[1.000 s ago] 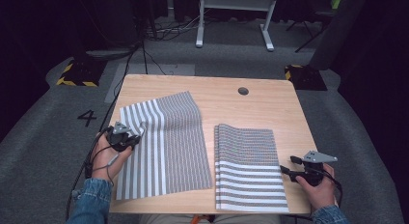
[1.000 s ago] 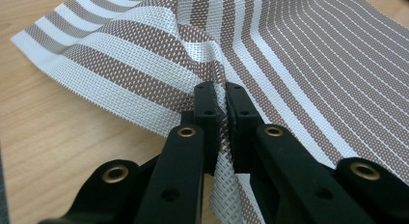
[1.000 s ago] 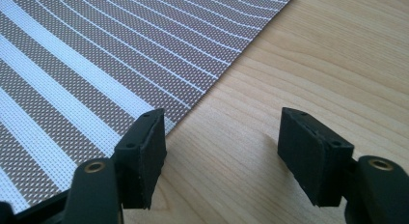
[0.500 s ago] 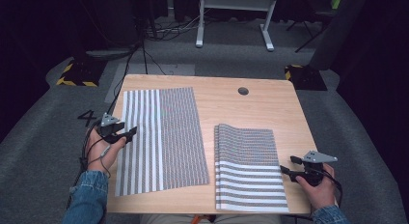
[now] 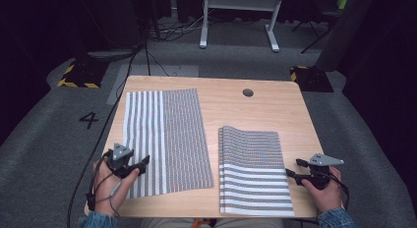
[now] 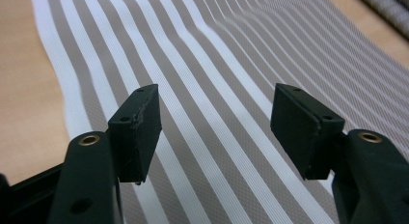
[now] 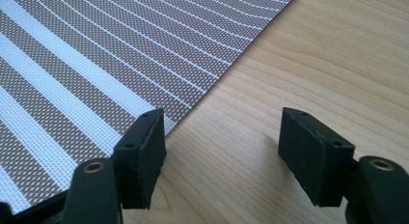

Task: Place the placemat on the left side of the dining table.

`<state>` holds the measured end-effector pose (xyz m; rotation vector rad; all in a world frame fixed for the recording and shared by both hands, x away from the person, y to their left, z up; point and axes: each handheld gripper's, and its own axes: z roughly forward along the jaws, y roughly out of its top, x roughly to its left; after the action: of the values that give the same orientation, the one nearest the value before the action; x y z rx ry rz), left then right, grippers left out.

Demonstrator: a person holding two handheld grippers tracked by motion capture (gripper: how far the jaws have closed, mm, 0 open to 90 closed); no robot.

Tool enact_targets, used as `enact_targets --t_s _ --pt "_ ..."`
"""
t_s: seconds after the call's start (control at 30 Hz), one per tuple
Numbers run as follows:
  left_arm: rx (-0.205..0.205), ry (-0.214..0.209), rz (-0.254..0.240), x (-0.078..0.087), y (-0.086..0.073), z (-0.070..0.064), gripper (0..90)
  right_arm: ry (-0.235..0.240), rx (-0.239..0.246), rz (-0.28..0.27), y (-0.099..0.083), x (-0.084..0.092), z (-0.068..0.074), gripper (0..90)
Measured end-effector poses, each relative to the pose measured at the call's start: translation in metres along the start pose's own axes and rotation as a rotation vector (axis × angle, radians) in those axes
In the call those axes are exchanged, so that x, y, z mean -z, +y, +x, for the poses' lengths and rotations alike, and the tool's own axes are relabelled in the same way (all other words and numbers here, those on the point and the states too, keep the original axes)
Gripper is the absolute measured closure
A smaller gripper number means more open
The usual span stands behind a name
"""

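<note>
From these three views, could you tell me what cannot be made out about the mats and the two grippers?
- Folded mat stack, high view: how many mats lie in it; the layers look too thin to count.
- Flat mat, left gripper view: its far end is blurred, and its edges are cut off by the frame.
- Left gripper, high view: the jaw gap is too small to judge there.
- Right gripper, high view: whether it touches the stack's edge.

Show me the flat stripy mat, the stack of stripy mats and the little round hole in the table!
flat stripy mat (image 5: 167,134), high view, its middle.
stack of stripy mats (image 5: 253,171), high view, top mat's middle.
round hole (image 5: 248,92), high view, its centre.
</note>
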<state>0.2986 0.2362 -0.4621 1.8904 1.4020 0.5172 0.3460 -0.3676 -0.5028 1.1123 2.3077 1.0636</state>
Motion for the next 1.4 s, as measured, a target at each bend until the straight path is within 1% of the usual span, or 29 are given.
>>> enact_targets --t_s 0.03,0.07,0.1,0.13,0.17,0.2,0.23,0.27,0.3,0.33,0.37,0.4,0.43,0.47,0.5,0.57,0.6,0.67,0.7,0.77,0.8,0.83,0.87,0.97,1.0,1.07,1.13,1.2,1.4 --pt "0.001 0.004 0.016 0.001 -0.007 -0.005 34.5 0.001 -0.001 0.0 0.0 0.0 0.0 33.8" --pt "0.017 0.006 0.042 0.002 -0.013 -0.01 34.5 0.001 -0.001 0.0 0.0 0.0 0.0 33.8" --pt "0.027 0.01 0.086 0.003 -0.024 -0.019 34.1 0.001 0.0 0.001 0.0 0.0 0.0 33.6" --pt "0.027 0.01 0.086 0.003 -0.024 -0.019 34.0 0.001 0.0 0.001 0.0 0.0 0.0 33.6" --pt "0.03 0.022 0.109 0.004 -0.032 -0.025 34.0 0.001 0.0 0.001 0.0 0.0 0.0 33.6" --pt "0.033 0.063 0.13 0.004 -0.035 -0.027 33.6 0.001 0.0 0.001 0.0 0.0 0.0 33.6" --pt "0.033 0.063 0.13 0.004 -0.035 -0.027 33.2 0.001 0.0 0.001 0.0 0.0 0.0 33.6" --pt "0.025 0.111 0.152 0.005 -0.037 -0.027 33.2 0.001 0.0 0.001 0.0 0.0 0.0 33.5" --pt "0.02 0.138 0.169 0.006 -0.038 -0.027 32.3 0.001 0.001 0.001 0.0 0.0 0.0 33.5" --pt "0.034 0.168 0.178 0.008 -0.04 -0.024 32.0 0.001 0.0 0.001 0.0 0.0 0.0 33.5" --pt "0.034 0.168 0.178 0.008 -0.04 -0.024 32.5 0.001 0.0 0.001 0.0 0.0 0.0 33.5" --pt "0.058 0.17 0.187 0.008 -0.042 -0.02 32.3 0.001 0.001 0.001 0.0 0.0 0.0 33.5" --pt "0.058 0.17 0.187 0.008 -0.042 -0.02 32.6 0.001 0.001 0.001 0.0 0.0 0.0 33.5" --pt "0.074 0.158 0.201 0.006 -0.044 -0.019 33.1 0.001 0.0 0.001 0.0 0.0 0.0 33.5" --pt "0.092 0.146 0.184 0.006 -0.045 -0.019 33.1 0.001 0.0 0.001 0.0 0.0 0.0 33.5" --pt "0.071 0.146 0.179 0.006 -0.046 -0.018 32.9 0.001 0.0 0.001 0.0 0.0 0.0 33.5" --pt "0.077 0.149 0.175 0.006 -0.046 -0.018 34.6 0.001 0.0 0.001 0.0 0.0 0.0 33.5" --pt "0.069 0.157 0.181 0.006 -0.046 -0.018 35.5 0.001 0.0 0.001 0.0 0.0 0.0 33.5" --pt "0.073 0.158 0.181 0.006 -0.045 -0.019 35.7 0.001 0.0 0.001 0.0 0.0 0.0 33.5" --pt "0.068 0.149 0.179 0.006 -0.045 -0.019 36.7 0.001 0.001 0.001 0.0 0.0 0.0 33.5" --pt "0.057 0.148 0.176 0.006 -0.045 -0.019 48.0 0.001 0.001 0.001 0.0 0.0 0.0 33.5" --pt "0.045 0.145 0.174 0.006 -0.045 -0.02 48.0 0.001 0.001 0.001 0.0 0.0 0.0 33.5" --pt "0.038 0.141 0.171 0.006 -0.044 -0.021 56.5 0.001 0.001 0.001 0.0 0.0 0.0 33.5" --pt "0.023 0.136 0.165 0.006 -0.043 -0.021 72.8 0.001 0.0 0.001 0.0 0.0 0.0 33.5" --pt "0.025 0.134 0.163 0.005 -0.042 -0.02 72.8 0.002 0.0 0.001 0.0 0.0 0.0 33.5" --pt "0.04 0.12 0.158 0.007 -0.041 -0.016 80.4 0.002 0.0 0.001 0.0 0.0 0.0 33.5" --pt "0.059 0.109 0.146 0.009 -0.039 -0.01 85.3 0.002 0.0 0.001 0.0 0.0 0.0 33.4" --pt "0.08 0.105 0.135 0.013 -0.036 -0.002 86.1 0.002 0.0 0.001 0.0 0.0 0.0 33.4" --pt "0.092 0.137 0.137 0.022 -0.033 0.016 86.7 0.002 0.0 0.001 0.0 0.0 0.0 33.4"
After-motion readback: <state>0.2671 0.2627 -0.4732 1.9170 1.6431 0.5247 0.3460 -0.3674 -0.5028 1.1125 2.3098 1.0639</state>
